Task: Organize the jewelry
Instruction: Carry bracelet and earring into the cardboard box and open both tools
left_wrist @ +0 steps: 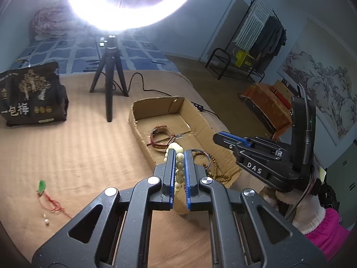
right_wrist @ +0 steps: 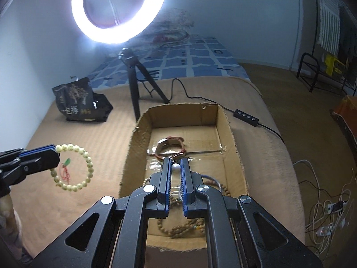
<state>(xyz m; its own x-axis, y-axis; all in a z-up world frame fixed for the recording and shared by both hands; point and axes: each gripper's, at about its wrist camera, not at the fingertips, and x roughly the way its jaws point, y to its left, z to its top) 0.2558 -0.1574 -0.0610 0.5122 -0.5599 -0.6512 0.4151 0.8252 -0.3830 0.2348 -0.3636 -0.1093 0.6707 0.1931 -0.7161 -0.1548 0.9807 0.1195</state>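
Over box (right_wrist: 229,134) | left tongs (left_wrist: 179,156) grasp bead bracelet (right_wrist: 73,167) | right tongs (right_wrist: 175,164) grasp pearl pendant (right_wrist: 175,167)

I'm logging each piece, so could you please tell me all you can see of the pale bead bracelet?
The bracelet is a closed ring of round, pale cream-yellow beads, glossy like stone or resin, many bearing small dark marks too small to read. The left tongs are shut on one part of it, and the rest hangs free as an open loop in the air, left of the box, not in it. Nothing else touches it. In the left wrist view its beads line up between the tongs' blue pads.
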